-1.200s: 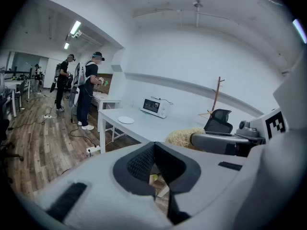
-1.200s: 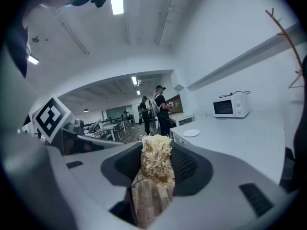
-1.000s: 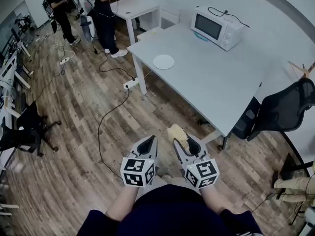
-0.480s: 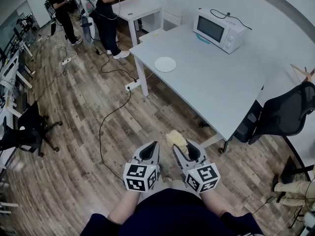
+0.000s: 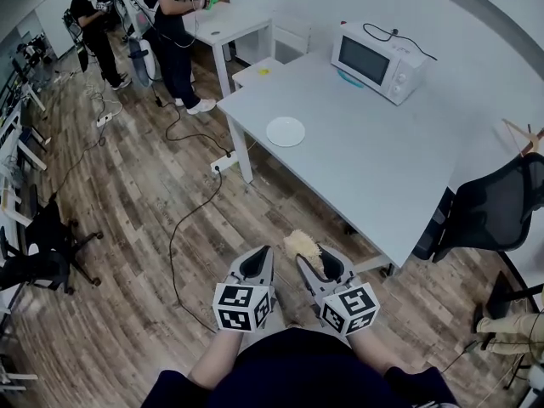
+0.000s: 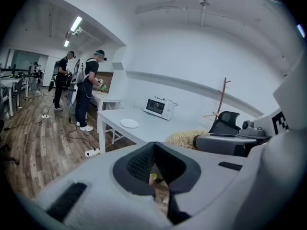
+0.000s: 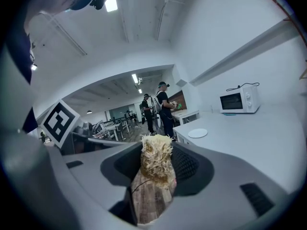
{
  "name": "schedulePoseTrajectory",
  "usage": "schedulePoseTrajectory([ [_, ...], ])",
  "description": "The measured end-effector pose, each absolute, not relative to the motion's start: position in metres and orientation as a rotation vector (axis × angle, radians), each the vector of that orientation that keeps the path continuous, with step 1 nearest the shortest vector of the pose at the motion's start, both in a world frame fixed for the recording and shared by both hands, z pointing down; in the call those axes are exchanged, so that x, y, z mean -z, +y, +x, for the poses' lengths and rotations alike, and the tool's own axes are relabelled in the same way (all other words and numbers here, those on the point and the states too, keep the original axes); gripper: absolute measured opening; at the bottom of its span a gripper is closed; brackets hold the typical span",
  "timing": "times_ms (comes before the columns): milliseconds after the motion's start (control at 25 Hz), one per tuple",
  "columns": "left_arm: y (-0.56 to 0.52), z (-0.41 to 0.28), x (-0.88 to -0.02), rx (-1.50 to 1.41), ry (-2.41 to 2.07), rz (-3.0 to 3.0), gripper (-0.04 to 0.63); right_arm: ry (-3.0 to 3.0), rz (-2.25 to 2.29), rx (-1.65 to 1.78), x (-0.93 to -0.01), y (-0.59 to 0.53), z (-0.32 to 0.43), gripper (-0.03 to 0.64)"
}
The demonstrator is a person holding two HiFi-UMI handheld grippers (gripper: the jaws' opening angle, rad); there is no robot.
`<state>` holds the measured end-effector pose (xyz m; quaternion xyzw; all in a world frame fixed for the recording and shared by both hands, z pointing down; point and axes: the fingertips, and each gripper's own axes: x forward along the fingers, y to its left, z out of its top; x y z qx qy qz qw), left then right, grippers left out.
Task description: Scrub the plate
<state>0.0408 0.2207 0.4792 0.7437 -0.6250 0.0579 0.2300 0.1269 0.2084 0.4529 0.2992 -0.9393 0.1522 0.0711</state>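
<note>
A wood-plank floor point(image 5: 127, 211) and a long pale bench point(image 5: 382, 168) are seen in the head view. The white plate point(image 5: 286, 131) lies near the bench's far left corner, well apart from a microwave point(image 5: 378, 58) at the back edge. A black office chair point(image 5: 493, 211) is parked at the bench's right side, and two people point(image 5: 166, 15) are occupied at a small desk beyond. Low in the frame, the left tool point(image 5: 259, 255) and the right tool point(image 5: 311, 257) are held side by side over the floor, well short of the plate, with a straw-coloured scrub pad point(image 5: 299, 243) carried at the right tool's tip.

In the left gripper view, the left tool's jaws are seen pressed together with nothing between them. The plate sits across the bench ahead.

In the right gripper view, the right tool's jaws are clamped on the scrub pad, which stands up between the pads. The plate is seen small on the bench beyond.

The step in hand is judged to be the approach: no scrubbing can be started yet. For the next move, both tools must be brought to the plate's corner, the plate steadied by the left tool, and the pad lowered flat onto its face.
</note>
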Motion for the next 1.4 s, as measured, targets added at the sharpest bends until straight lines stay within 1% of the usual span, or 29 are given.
schedulePoseTrajectory([
  [600, 0.072, -0.085, -0.459, -0.245, -1.645, 2.171, 0.017, -2.818, 1.085, -0.447, -0.425, 0.065, 0.006, 0.181],
  [880, 0.022, -0.127, -0.464, -0.263, -1.597, 2.201, 0.017, -2.797, 1.158, -0.438, -0.425, 0.020, -0.033, 0.181],
  [1120, -0.017, -0.144, -0.475, -0.278, -1.543, 2.216, 0.018, -2.745, 1.270, -0.434, -0.429, -0.010, -0.040, 0.181],
  [1400, -0.062, -0.137, -0.497, -0.305, -1.477, 2.209, 0.018, -2.651, 1.395, -0.490, -0.446, -0.040, -0.012, 0.181],
])
